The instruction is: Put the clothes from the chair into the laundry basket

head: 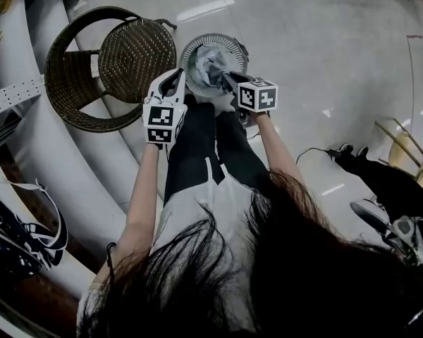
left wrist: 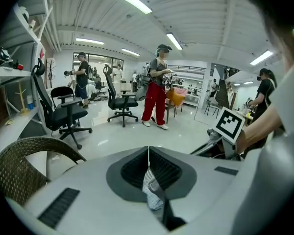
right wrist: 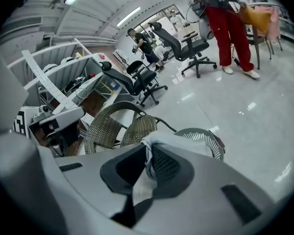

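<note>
Two tongs share the load here. The left tongs (head: 176, 74) and the right tongs (head: 225, 76) are each closed tight on a fold of the pale grey and white crumpled cloth (head: 210, 65), and no gap shows between either pair of jaws beyond the fabric pinched there. The left gripper view shows a finely checked scrap caught in the bite and the right gripper view a plainer grey fold, but I cannot tell whether these are one garment or two. The cloth sits bunched over the mouth of the round grey perforated laundry basket (head: 229, 42), which stands on the glossy pale floor (head: 324, 41) just beside the dark brown woven wicker chair (head: 137, 51). That placing probably keeps the carry from seat to basket short. Gripping at two places likely stops loose ends trailing outside the rim, and both tongs angle downward toward the opening, which suits lowering the bundle inside. In the head view the chair's seat shows only its weave, so this looks like a late load. To my eye the delivery is nearly made, and what remains is letting go once the fabric lies within the basket walls.
</note>
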`<state>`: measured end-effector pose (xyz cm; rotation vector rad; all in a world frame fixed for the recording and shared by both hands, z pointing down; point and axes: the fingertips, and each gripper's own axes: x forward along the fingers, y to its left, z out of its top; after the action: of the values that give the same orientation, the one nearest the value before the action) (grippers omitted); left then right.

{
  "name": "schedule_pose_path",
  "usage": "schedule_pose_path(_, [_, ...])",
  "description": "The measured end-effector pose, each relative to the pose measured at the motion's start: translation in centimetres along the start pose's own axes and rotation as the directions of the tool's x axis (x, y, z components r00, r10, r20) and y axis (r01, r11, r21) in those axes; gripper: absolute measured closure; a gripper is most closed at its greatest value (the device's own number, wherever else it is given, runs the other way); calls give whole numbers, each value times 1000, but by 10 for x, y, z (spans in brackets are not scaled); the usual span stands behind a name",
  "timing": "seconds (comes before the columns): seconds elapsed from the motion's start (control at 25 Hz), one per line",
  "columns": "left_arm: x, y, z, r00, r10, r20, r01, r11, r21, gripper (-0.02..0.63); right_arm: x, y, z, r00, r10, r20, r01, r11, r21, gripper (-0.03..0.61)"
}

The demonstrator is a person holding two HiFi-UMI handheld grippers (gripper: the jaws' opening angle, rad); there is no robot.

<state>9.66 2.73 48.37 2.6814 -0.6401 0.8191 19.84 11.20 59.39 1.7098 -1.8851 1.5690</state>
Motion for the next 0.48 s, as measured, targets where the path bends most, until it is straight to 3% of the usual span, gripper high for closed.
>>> schedule_pose_path(0.48, [48, 53, -59, 997, -41, -69, 40, 999, -14, 594, 111, -15, -36, 987, -37, -158, 34, 999, -20, 535])
